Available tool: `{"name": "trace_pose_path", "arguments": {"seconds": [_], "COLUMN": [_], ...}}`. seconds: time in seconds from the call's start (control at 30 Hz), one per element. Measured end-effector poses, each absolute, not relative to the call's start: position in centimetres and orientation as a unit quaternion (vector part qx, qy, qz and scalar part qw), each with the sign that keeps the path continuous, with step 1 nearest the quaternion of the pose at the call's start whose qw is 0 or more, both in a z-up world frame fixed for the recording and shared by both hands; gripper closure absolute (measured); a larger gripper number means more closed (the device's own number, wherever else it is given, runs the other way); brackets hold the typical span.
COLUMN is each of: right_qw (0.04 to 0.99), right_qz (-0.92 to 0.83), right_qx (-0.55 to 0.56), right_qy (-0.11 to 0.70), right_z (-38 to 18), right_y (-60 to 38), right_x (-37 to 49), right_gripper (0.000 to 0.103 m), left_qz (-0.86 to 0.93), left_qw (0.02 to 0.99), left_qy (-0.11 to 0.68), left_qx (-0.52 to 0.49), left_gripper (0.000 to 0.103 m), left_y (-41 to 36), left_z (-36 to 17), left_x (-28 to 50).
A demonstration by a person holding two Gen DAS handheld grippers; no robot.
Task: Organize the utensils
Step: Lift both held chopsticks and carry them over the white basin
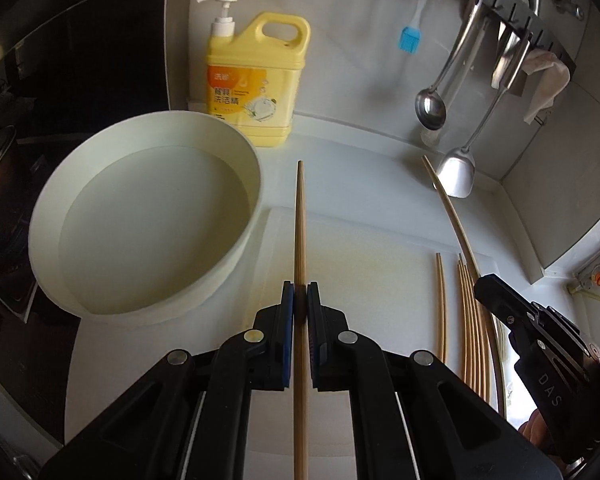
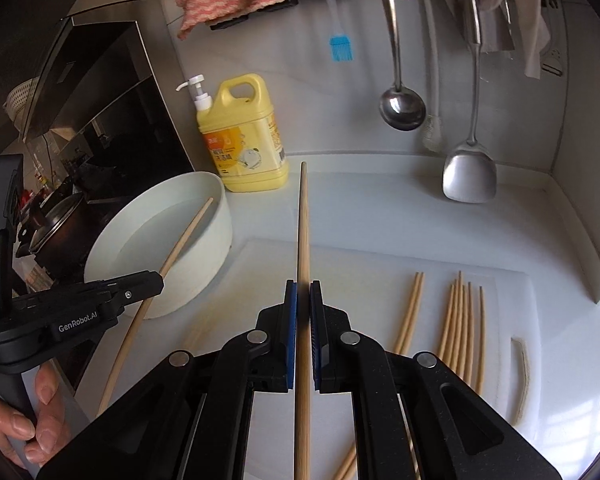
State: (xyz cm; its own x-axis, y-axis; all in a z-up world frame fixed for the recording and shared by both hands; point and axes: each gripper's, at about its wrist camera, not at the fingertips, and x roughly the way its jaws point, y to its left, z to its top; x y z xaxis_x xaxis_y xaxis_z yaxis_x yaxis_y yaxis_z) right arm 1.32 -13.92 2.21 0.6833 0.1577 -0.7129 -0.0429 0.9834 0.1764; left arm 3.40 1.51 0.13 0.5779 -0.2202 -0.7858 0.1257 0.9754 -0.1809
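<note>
One chopstick clamped in left tool, another chopstick in right tool; both raised over cutting board. Loose chopsticks lie there in rows, apparently sorted. Basin of water beside it on tabletop, likely for rinsing.

Chopstick between closed fingers

You have one pale wooden chopstick pinched lengthwise in your left gripper, raised over the white cutting board, and another chopstick likewise in your right. The remaining chopsticks lie roughly parallel on the board's right side.
</note>
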Motion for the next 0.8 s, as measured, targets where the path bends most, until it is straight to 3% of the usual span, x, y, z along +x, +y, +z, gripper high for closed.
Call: {"name": "trace_pose_path", "arguments": {"seconds": [0.33, 0.8], "right_qw": [0.914, 0.871], "right_qz": [0.097, 0.096], "right_qx": [0.067, 0.109], "right_qy": [0.389, 0.469], "right_z": [3.5, -2.2], "right_y": [-2.3, 6.2], "right_x": [9.9, 18.6], "right_gripper": [0.097, 0.097], "left_qz": [-0.071, -0.073], "left_qw": [0.901, 0.882], "left_qy": [0.424, 0.462], "left_qx": [-0.056, -0.061], "left_gripper": [0.096, 0.096], "left_y": [13.2, 20.1], "left_z": [2.6, -2.2], "left_x": [9.3, 16.7]}}
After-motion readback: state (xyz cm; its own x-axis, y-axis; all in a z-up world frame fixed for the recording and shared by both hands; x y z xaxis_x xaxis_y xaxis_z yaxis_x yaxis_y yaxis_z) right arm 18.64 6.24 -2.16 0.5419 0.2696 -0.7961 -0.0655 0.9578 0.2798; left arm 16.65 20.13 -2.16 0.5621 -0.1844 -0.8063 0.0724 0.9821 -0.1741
